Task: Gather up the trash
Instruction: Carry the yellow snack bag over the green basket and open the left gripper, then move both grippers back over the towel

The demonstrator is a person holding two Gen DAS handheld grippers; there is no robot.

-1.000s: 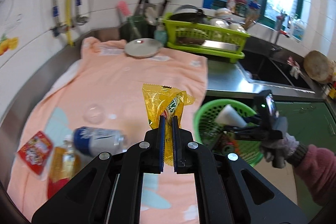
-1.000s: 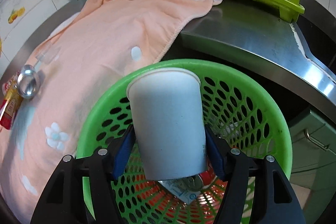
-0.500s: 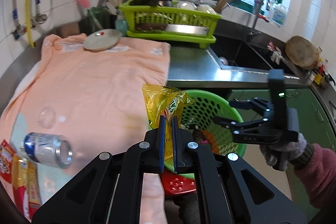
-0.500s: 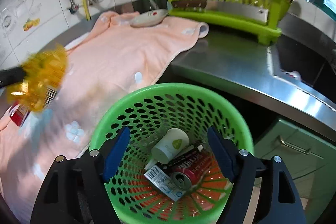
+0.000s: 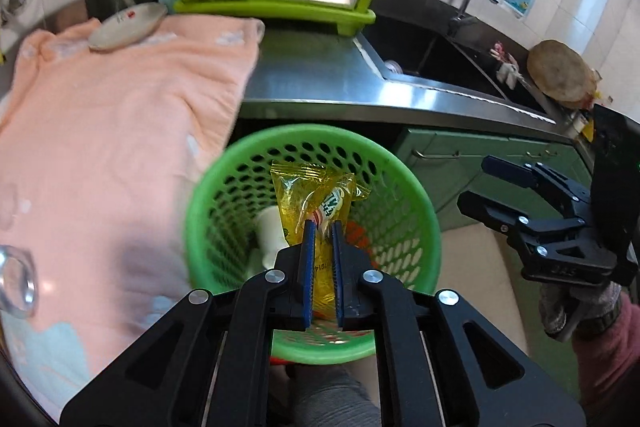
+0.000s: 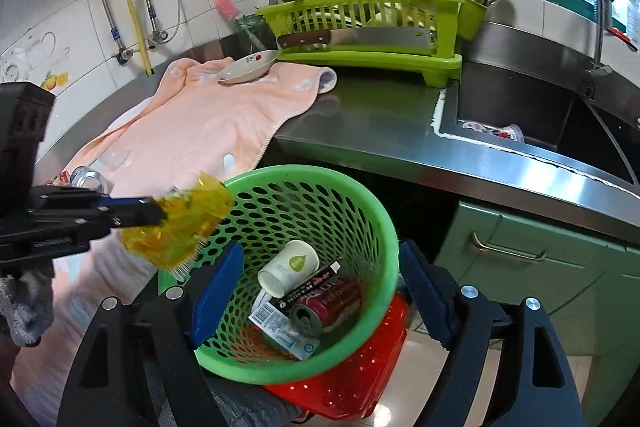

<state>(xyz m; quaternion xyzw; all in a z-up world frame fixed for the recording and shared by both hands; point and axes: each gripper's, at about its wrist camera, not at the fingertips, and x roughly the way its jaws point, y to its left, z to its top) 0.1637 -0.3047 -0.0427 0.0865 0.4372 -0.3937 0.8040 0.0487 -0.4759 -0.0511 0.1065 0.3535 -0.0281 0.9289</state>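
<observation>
My left gripper (image 5: 321,227) is shut on a yellow snack wrapper (image 5: 316,195) and holds it over the green perforated basket (image 5: 240,163). In the right wrist view the left gripper (image 6: 160,215) holds the wrapper (image 6: 180,227) at the basket's (image 6: 372,211) left rim. My right gripper (image 6: 320,287) is open and empty, just above the basket; it also shows at the right in the left wrist view (image 5: 476,183). Inside the basket lie a white paper cup (image 6: 288,267), a red can (image 6: 324,307) and a flat packet (image 6: 280,327).
A peach towel (image 6: 208,123) covers the steel counter, with a can (image 6: 86,177) and a saucer (image 6: 248,69) on it. A lime dish rack (image 6: 380,27) with a cleaver stands behind. The sink (image 6: 540,119) is to the right. A red basket (image 6: 360,379) sits under the green one.
My left gripper carried the wrapper right, from over the towel to over the basket. My right gripper dropped the paper cup into the basket, opened and pulled back.
</observation>
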